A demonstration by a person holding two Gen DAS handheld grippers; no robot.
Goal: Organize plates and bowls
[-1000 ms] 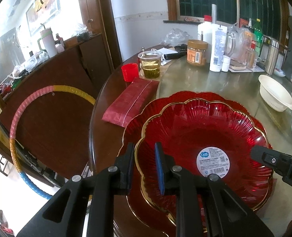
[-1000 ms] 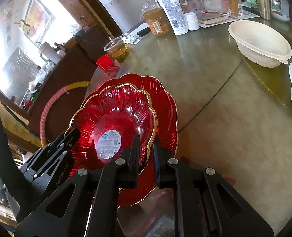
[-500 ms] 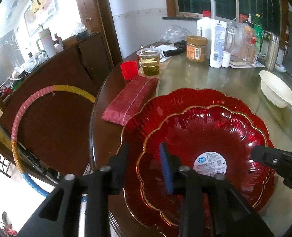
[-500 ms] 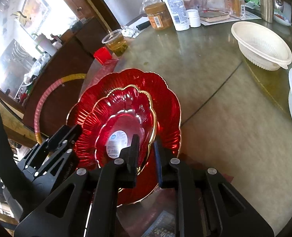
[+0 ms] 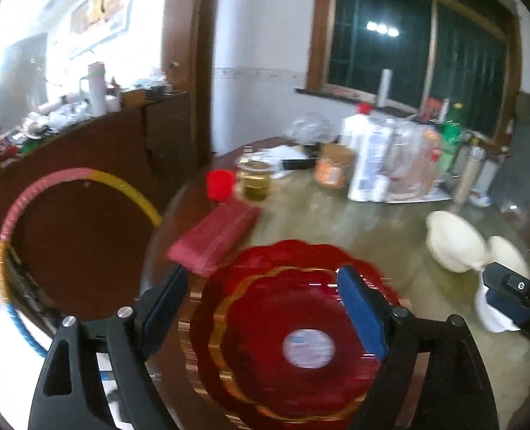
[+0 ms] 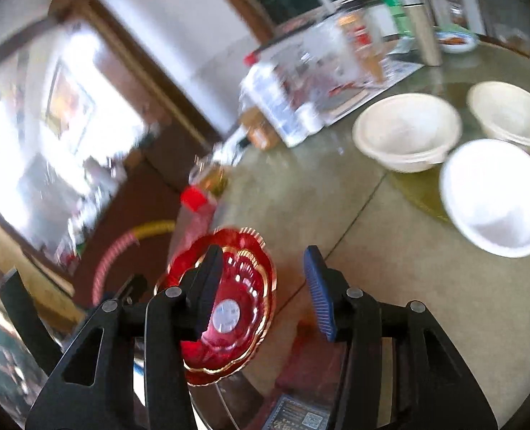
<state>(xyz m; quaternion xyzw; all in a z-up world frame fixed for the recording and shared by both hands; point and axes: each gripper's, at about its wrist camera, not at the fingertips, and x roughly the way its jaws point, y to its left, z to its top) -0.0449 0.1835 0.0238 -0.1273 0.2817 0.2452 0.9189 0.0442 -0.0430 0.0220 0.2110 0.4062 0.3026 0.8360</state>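
A small gold-rimmed red plate [image 5: 286, 326] with a round sticker lies nested on a larger red plate [image 5: 301, 254] at the near left of the round table [image 5: 336, 222]. My left gripper [image 5: 263, 304] hovers above it with its jaws opening wide and its pads clear of the rim. The right gripper [image 6: 263, 290] is also opening, with nothing pressed between its pads. From there the red plates [image 6: 240, 286] sit below and to the left. Three white bowls [image 6: 406, 132] [image 6: 509, 111] [image 6: 494, 197] stand at the right. The right gripper's tip [image 5: 512, 294] shows in the left wrist view.
A red packet [image 5: 214, 240], a red cup [image 5: 220, 184] and a cup of yellow liquid [image 5: 254, 182] sit behind the plates. A jar [image 5: 335, 170] and bottles [image 5: 369, 157] crowd the back. A coloured hoop [image 5: 78, 179] leans beyond the table's left edge.
Both grippers were shut on the small red plate's rim; they have let go, opened and drawn back and up. The plate now rests on the larger one. Both views are motion-blurred.
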